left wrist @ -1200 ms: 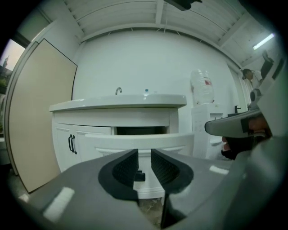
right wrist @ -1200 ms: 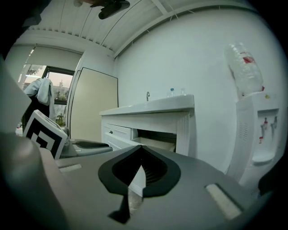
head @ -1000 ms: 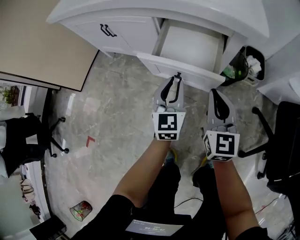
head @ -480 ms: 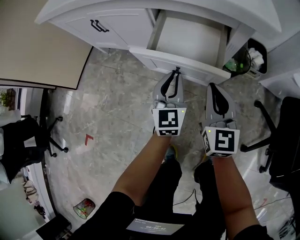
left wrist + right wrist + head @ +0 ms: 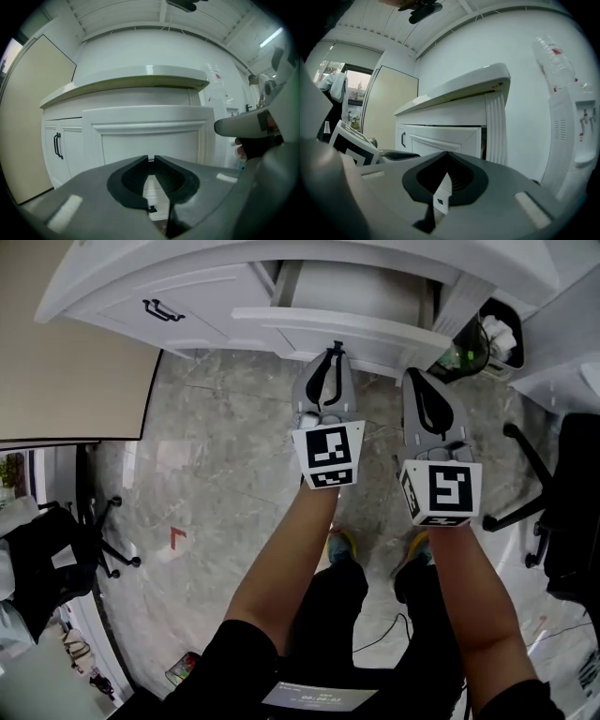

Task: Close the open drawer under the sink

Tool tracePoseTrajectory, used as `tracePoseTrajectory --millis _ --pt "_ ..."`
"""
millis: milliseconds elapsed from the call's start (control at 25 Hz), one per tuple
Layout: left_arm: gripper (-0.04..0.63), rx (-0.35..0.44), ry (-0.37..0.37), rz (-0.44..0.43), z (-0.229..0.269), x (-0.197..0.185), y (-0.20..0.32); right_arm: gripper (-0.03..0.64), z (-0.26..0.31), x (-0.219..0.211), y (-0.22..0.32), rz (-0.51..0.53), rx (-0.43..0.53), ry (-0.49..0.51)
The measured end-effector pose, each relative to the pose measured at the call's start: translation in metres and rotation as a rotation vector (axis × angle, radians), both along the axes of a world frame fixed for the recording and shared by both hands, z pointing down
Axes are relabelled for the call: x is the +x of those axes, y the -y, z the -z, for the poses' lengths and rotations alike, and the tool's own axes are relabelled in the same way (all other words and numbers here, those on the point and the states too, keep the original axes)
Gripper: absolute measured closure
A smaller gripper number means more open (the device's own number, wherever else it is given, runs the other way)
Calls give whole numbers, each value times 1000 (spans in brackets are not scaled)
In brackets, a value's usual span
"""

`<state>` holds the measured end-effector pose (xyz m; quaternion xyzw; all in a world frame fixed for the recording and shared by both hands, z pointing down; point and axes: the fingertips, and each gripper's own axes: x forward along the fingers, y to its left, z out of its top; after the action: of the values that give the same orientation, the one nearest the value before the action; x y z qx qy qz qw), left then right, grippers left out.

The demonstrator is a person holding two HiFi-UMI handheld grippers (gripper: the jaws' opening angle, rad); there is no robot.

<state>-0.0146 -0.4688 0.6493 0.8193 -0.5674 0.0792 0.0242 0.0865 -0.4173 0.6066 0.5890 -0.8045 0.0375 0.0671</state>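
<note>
Your left gripper [image 5: 335, 351] is up at 12 o'clock, jaws pinched together with nothing between them, and its tip sits right at the middle of the drawer [image 5: 347, 329] front. That's a pushing pose: a closed tip gives you one firm point to lean on, and centring it should keep the drawer from skewing on its runners. I can't tell whether the tip is actually touching the panel or sitting just off it.

The drawer is under the sink worktop [image 5: 281, 261] and is only partly in. Its front stands proud of the cabinet, and a strip of the inside shows behind it.

Your right gripper [image 5: 416, 377] rides at 3 o'clock of the left one, also closed and empty. It is near the drawer's right end but apart from it, ready to help or simply staying clear.

The cabinet door handle [image 5: 161, 309] at 10 o'clock and the bin [image 5: 487, 334] at 2 o'clock are both out of your line.

I'd say you're well into the close, and a straight push toward 12 should finish it.
</note>
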Motion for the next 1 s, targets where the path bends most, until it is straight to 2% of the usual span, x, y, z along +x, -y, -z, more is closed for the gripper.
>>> tracePoseTrajectory --millis 520,680,840,1000 --pt "558 -86 64 -3 0 29 85 592 -10 16 39 -27 8 22" --pt "558 -93 65 -15 0 30 87 592 -5 17 43 -41 17 22" --pt "557 -117 43 12 -1 23 76 592 -3 15 37 -46 -13 14" --pt "557 -69 57 -7 30 25 49 592 15 23 28 -57 -44 15"
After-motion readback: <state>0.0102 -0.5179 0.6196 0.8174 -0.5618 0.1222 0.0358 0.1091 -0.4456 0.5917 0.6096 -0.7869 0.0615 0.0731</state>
